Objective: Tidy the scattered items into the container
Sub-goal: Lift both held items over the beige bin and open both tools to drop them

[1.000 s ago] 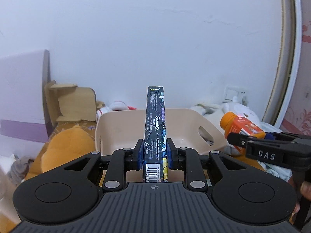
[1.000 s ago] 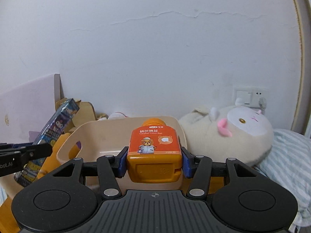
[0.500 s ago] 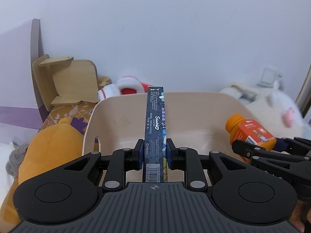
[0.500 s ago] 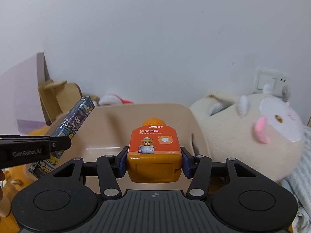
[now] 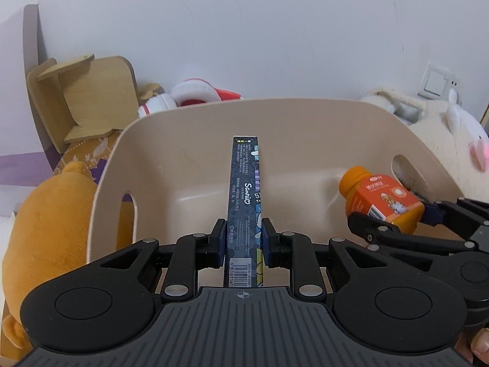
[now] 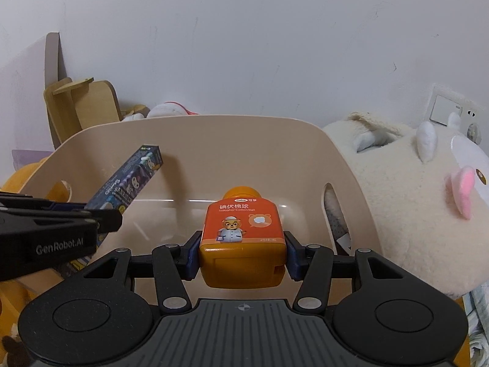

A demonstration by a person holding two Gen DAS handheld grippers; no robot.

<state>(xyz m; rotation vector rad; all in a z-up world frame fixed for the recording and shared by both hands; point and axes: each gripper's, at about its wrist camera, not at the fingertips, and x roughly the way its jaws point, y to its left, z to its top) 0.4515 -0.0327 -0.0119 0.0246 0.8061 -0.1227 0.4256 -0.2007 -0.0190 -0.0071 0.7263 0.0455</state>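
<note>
A beige plastic basket [image 5: 189,159] with cut-out handles lies ahead; it also shows in the right wrist view [image 6: 214,140]. My left gripper [image 5: 244,240] is shut on a long dark-blue cartoon box [image 5: 246,189], held over the basket's inside. My right gripper [image 6: 243,255] is shut on an orange bottle [image 6: 243,229] with a bear label, also held over the basket. The bottle shows in the left wrist view [image 5: 382,198], and the box in the right wrist view [image 6: 131,180].
An orange plush [image 5: 45,214] lies left of the basket. A cream plush [image 6: 421,189] presses against its right side. A wooden stand [image 5: 88,101] and a red-white toy [image 5: 195,94] sit behind, by the white wall. A wall socket [image 6: 449,116] is at right.
Both grippers have moved forward and down, from in front of the basket to over its inside. Each has kept its grip on its item.
</note>
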